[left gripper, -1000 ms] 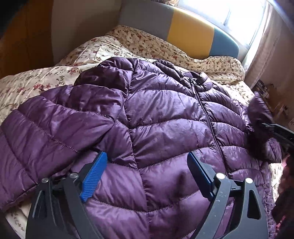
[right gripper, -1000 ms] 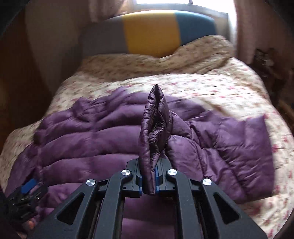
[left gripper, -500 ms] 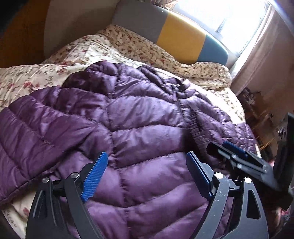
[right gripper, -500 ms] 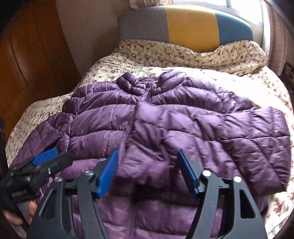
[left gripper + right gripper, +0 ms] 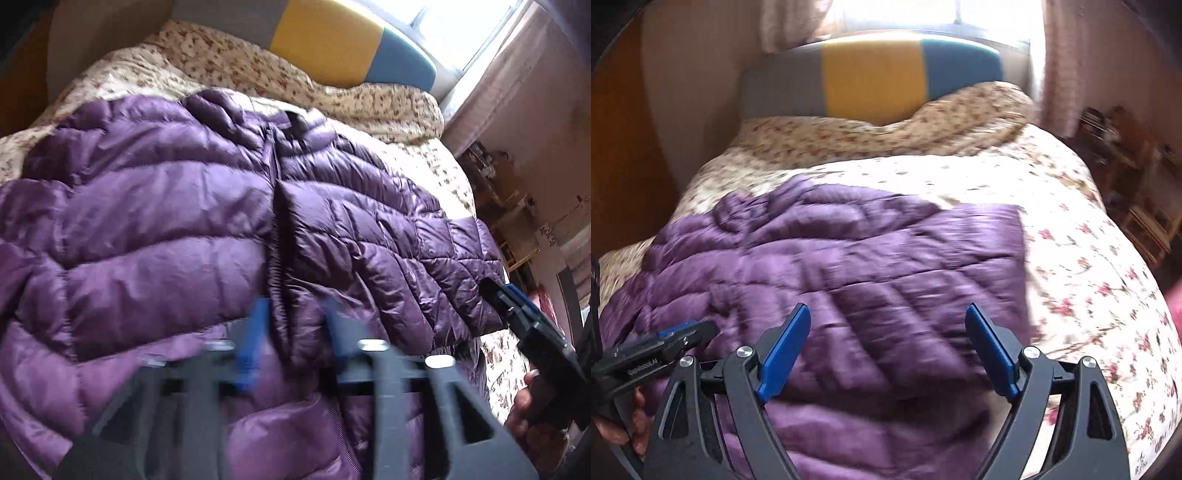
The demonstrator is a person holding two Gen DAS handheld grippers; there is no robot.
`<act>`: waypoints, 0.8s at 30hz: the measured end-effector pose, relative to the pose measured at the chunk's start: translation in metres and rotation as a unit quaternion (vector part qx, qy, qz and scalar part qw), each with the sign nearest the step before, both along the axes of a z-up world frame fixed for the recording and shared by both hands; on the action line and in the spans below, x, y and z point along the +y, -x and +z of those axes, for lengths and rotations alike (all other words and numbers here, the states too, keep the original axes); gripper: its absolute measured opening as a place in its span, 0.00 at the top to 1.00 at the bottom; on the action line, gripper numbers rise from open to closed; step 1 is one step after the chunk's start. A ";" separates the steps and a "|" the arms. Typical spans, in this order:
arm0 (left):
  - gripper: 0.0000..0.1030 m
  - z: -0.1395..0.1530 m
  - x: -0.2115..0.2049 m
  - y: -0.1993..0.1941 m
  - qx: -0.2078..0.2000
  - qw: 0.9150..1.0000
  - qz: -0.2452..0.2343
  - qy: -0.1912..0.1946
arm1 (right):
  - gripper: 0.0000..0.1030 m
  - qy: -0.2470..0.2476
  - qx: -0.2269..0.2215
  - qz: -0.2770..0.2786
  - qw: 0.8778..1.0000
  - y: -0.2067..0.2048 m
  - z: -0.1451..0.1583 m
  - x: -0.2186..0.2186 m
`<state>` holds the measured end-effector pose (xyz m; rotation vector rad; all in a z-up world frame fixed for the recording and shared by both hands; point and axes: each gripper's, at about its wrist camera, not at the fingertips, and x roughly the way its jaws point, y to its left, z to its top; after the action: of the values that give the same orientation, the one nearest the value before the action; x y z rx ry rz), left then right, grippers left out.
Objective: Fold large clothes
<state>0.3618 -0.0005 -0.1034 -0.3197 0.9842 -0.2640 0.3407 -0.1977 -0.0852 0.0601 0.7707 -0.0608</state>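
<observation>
A purple quilted jacket [image 5: 166,229] lies front up on the bed, its right sleeve [image 5: 388,236] folded across the chest. My left gripper [image 5: 293,332] is blurred and low over the jacket's zip line; its jaws are closing, and a ridge of purple fabric by the zip fills the narrow gap between the pads. The right wrist view shows this gripper [image 5: 683,334] at the lower left, held by a hand. My right gripper [image 5: 886,332] hovers over the jacket [image 5: 849,266], its jaws opening wide with nothing between them. In the left wrist view the right gripper [image 5: 517,306] sits at the jacket's right edge.
The floral bedspread [image 5: 1082,266] covers the bed, bare to the right of the jacket. A grey, yellow and blue headboard [image 5: 871,74] stands at the far end under a bright window. Cluttered wooden shelves [image 5: 517,206] flank the bed's right side.
The right gripper let go of the sleeve, which now lies across the jacket, and its jaws spread wide. The left jaws came nearly together around the zip area as the view shifted.
</observation>
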 end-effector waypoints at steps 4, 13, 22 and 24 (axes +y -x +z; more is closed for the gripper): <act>0.94 0.003 0.007 0.002 -0.016 1.000 0.015 0.009 | 0.16 -0.010 -0.007 -0.031 0.999 -0.003 0.002 -0.023; 0.95 0.017 0.051 0.012 -0.042 0.998 0.054 -0.010 | 0.16 -0.021 0.002 -0.046 0.999 -0.022 -0.011 -0.031; 0.95 0.007 0.074 0.015 -0.037 0.996 0.078 -0.035 | 0.15 -0.002 0.046 -0.017 0.999 -0.050 -0.047 0.005; 0.95 0.000 0.079 0.015 -0.032 0.996 0.081 -0.032 | 0.13 0.001 0.052 -0.018 0.998 -0.053 -0.056 0.010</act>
<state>0.3466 0.0780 -0.1031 -0.3289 0.8968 -0.0947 0.3939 -0.1880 -0.1415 0.0691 0.8738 -0.1000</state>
